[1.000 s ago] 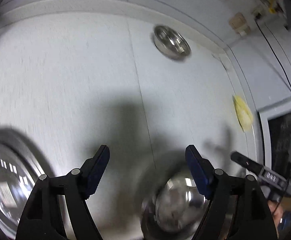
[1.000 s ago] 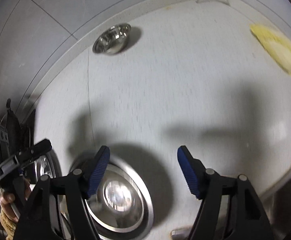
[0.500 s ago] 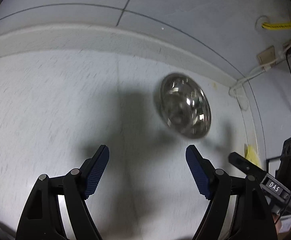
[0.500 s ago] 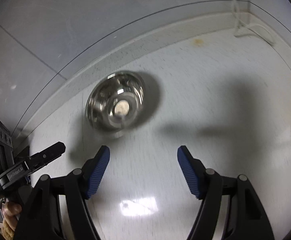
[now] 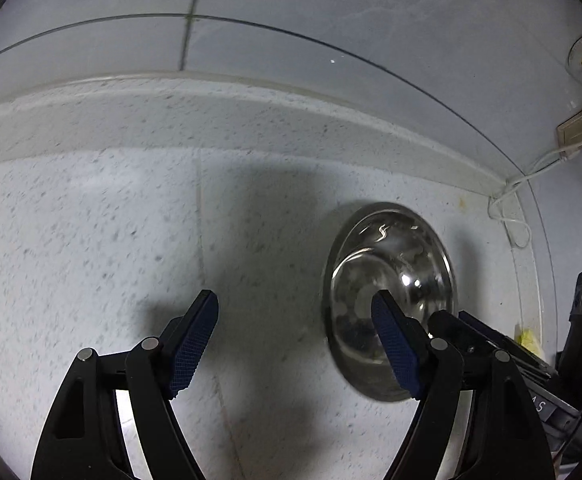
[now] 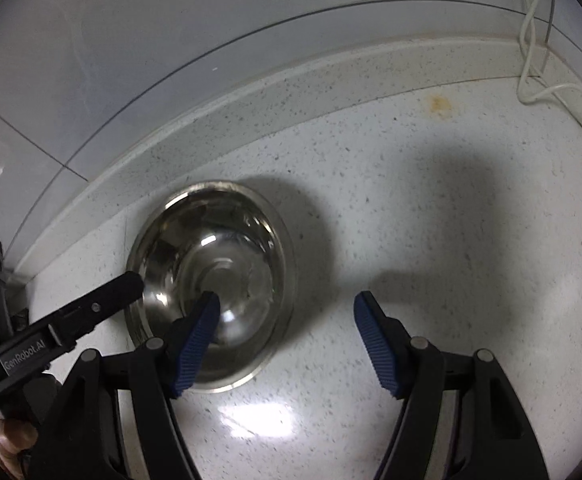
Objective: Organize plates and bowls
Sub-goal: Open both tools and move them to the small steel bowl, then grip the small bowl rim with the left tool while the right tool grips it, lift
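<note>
Empty steel bowl (image 6: pixel 211 280) on speckled counter (image 6: pixel 431 240), both claws apart, holding nothing

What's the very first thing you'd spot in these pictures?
The shiny metal bowl, sitting upright and empty on the speckled white counter close to the back wall. Next come the two black tongs with blue pads, left tongs and right tongs, both open, each with one pad in front of the bowl.

The bowl (image 6: pixel 227 264) at centre left is polished, mirror-bright metal. The table (image 6: pixel 431 240) is glossy speckled stone. Each tool's ribbed pads (image 5: pixel 195 336) look rubbery, its arms matt black plastic.
</note>
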### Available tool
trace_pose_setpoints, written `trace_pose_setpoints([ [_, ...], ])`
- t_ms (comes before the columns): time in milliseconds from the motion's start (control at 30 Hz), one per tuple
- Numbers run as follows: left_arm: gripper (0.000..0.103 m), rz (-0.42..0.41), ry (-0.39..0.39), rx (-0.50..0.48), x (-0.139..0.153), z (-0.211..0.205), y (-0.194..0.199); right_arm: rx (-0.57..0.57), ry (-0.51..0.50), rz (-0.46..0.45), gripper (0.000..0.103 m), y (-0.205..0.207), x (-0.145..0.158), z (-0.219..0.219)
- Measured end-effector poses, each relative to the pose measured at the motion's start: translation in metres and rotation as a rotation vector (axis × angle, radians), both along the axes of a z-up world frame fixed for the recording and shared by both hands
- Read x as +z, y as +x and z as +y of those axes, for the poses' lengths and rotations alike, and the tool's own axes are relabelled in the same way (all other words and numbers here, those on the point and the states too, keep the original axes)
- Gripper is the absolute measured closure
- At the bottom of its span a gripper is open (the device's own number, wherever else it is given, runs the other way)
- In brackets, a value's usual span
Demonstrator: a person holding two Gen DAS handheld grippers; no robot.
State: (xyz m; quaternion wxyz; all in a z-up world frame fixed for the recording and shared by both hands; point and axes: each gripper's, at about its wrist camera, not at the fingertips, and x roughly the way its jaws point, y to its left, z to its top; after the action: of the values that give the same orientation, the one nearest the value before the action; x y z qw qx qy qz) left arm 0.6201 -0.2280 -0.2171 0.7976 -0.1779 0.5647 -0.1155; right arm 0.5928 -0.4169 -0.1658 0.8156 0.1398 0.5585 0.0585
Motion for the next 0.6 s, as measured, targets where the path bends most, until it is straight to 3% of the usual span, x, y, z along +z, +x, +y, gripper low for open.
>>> trace_pose_setpoints([
  [67,0.032,0.005,0.005,-0.007,-0.004,-0.005,0.003,-0.004,0.005,0.003,0.041,0.002,-0.002,-0.001],
  [167,0.048,0.012,-0.008,-0.022,-0.008,-0.012,0.008,-0.006,0.05,0.016,0.078,0.005,-0.006,-0.007],
  [200,0.053,0.013,-0.008,-0.026,-0.009,-0.015,0.009,-0.008,0.064,0.023,0.081,0.005,-0.008,-0.008],
  [267,0.067,0.018,-0.012,-0.042,-0.011,-0.021,0.01,-0.007,0.075,0.029,0.089,0.004,-0.012,-0.011],
  [300,0.081,0.029,-0.017,-0.049,-0.013,-0.023,0.011,-0.009,0.101,0.023,0.093,0.005,-0.013,-0.011],
  [333,0.092,0.035,-0.016,-0.052,-0.014,-0.027,0.013,-0.016,0.113,0.022,0.093,0.004,-0.012,-0.011],
  [367,0.096,0.036,-0.024,-0.06,-0.016,-0.03,0.015,-0.021,0.131,0.018,0.094,0.003,-0.011,-0.014],
  [500,0.098,0.026,-0.052,-0.057,-0.012,-0.032,0.009,-0.026,0.136,0.005,0.095,-0.004,-0.004,-0.013],
  [600,0.098,0.01,-0.053,-0.051,0.008,-0.017,-0.012,-0.017,0.124,-0.003,0.095,-0.014,0.007,-0.012],
])
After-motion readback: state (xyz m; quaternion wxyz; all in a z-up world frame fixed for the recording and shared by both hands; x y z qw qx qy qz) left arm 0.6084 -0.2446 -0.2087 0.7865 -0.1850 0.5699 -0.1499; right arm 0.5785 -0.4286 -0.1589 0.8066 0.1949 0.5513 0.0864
